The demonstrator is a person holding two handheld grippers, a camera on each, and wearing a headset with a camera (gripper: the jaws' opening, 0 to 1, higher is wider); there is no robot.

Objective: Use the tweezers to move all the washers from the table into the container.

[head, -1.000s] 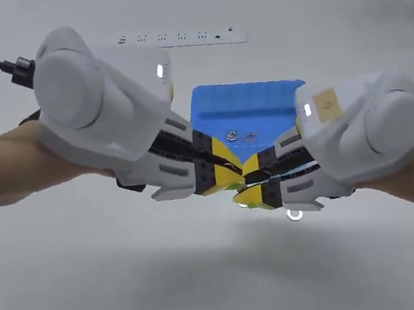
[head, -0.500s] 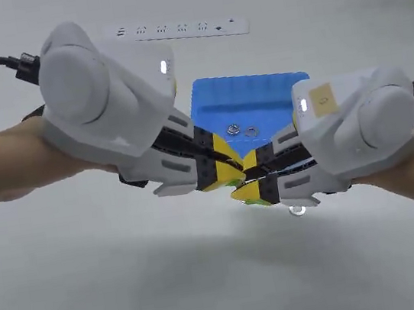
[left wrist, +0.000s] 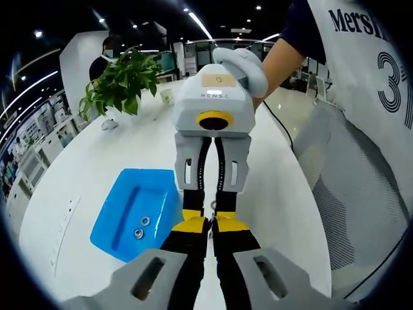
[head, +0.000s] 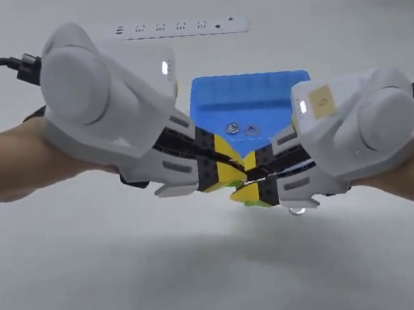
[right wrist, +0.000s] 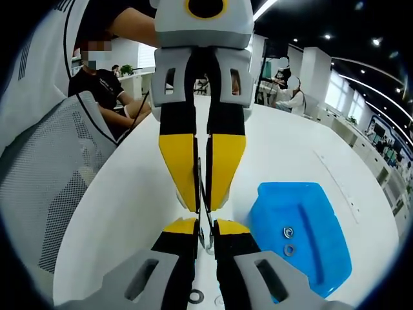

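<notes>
Hardly anything has moved in the last second. Both tools stay tip to tip over the same spot, and the small slide of the scene in the head view reads as the camera's own.

One loose washer (head: pixel 297 209), a small flat steel ring, lies on the table (head: pixel 133 289) right of centre, under the body of the right tool (head: pixel 252 189). In the right gripper view it sits at the bottom edge, behind that tool's tips rather than ahead of them. Two more washers (head: pixel 230 128) already lie side by side in the container (head: pixel 256 90), a shallow blue plastic tray with rounded corners, just above the meeting tips in the head view.

The tweezers (right wrist: pixel 205 223) are a thin bright metal strip. Their long axis runs along the line of the two tools, from the slit between the jaws of the left tool (head: pixel 228 169) into the right tool's jaws. Both tools are pressed nearly together and appear to be pinching the tweezers, one at each end.

The right tool is much the nearer to the loose washer. To reach it, the tweezers' point would have to swing back and down toward the lower right, away from the tray.

A white power strip (head: pixel 181 27) lies at the top of the frame, well apart on the smooth matte white table.
</notes>
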